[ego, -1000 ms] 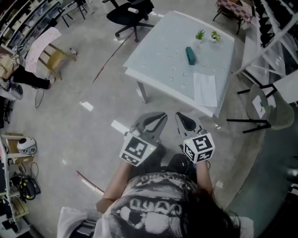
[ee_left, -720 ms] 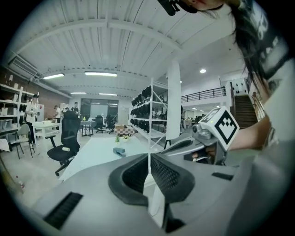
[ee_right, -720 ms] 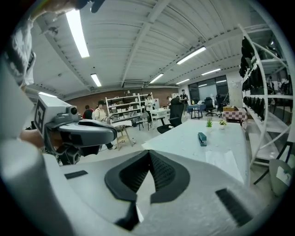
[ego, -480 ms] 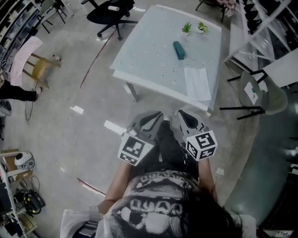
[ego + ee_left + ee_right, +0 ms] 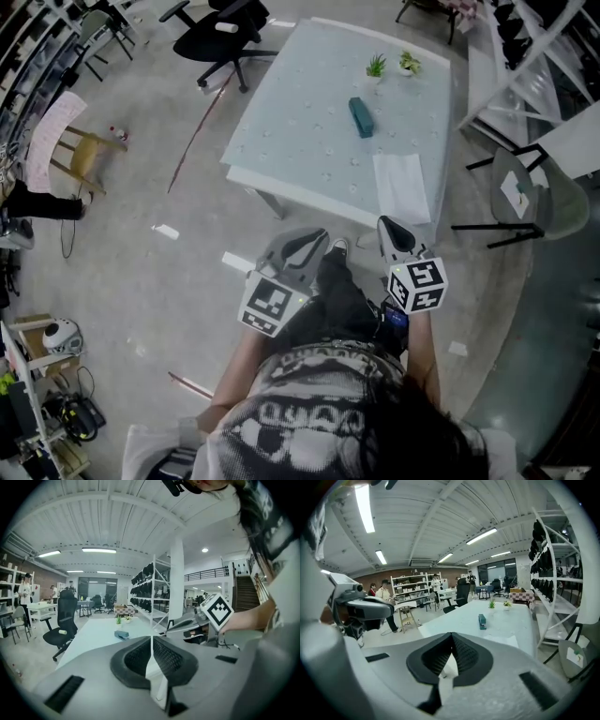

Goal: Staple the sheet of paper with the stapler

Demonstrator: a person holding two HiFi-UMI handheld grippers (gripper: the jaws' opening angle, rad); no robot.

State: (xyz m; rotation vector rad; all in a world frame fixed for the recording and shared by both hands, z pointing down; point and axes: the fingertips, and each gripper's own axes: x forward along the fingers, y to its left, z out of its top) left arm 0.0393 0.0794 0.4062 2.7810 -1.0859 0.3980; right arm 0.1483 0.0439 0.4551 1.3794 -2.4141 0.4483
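Note:
A teal stapler (image 5: 361, 116) lies on the pale table (image 5: 300, 103) toward its far side; it also shows as the stapler (image 5: 482, 621) in the right gripper view and the stapler (image 5: 122, 634) in the left gripper view. A white sheet of paper (image 5: 401, 187) lies at the table's near right edge. My left gripper (image 5: 315, 237) and right gripper (image 5: 387, 225) are both held in front of my body, short of the table, with nothing between the jaws. Both are shut, tips touching.
Two small potted plants (image 5: 391, 65) stand at the table's far edge. A black office chair (image 5: 223, 33) is beyond the table's left corner, a grey chair (image 5: 530, 202) stands to the right, and a white rack (image 5: 525, 56) is at the far right. A wooden stool (image 5: 80, 150) stands far left.
The table has come nearer to both grippers. My right gripper has shifted right and forward, close to the table's near edge by the paper. The left has moved slightly forward.

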